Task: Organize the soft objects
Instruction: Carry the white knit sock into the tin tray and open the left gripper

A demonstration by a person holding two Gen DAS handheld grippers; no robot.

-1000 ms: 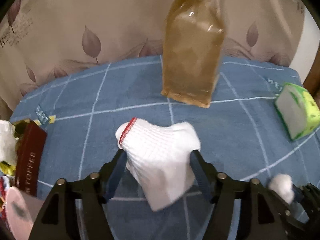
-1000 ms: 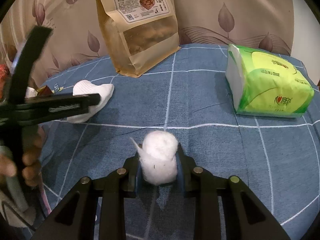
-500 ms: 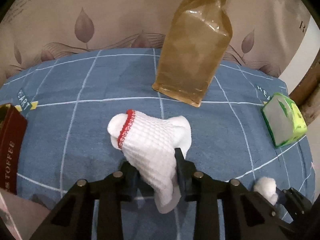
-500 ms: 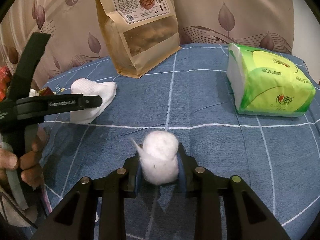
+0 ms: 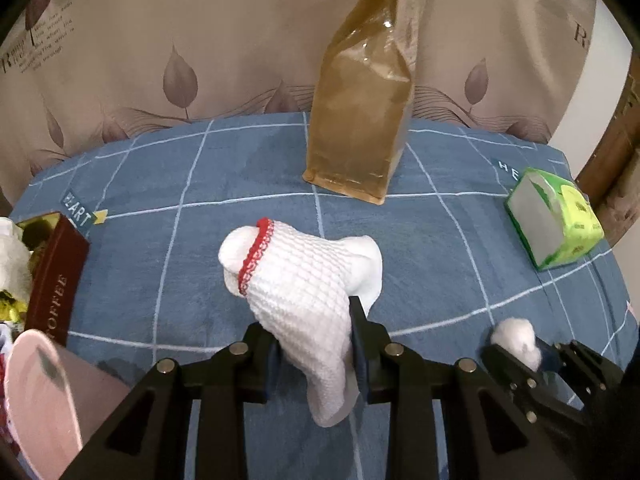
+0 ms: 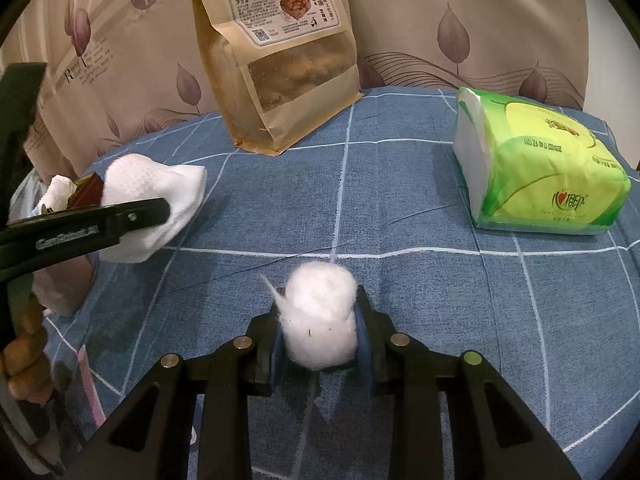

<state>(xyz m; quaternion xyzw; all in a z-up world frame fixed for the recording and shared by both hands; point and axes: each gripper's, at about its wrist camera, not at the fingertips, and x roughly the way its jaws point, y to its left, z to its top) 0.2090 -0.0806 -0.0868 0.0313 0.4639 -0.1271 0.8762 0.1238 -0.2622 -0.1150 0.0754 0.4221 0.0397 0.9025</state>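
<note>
My left gripper is shut on a white knitted sock with a red band at its cuff, held just above the blue checked cloth. The sock also shows in the right wrist view, with the left gripper's finger across it. My right gripper is shut on a white cotton ball, held low over the cloth. The cotton ball also shows at the lower right of the left wrist view.
A tall brown snack bag stands at the back of the cloth. A green tissue pack lies at the right. A dark red toffee box, crumpled wrappers and a pink object sit at the left.
My left gripper closed on the sock, which was loose between open fingers a second ago, and lifted it slightly. The right gripper kept its hold on the cotton ball and hardly moved.
</note>
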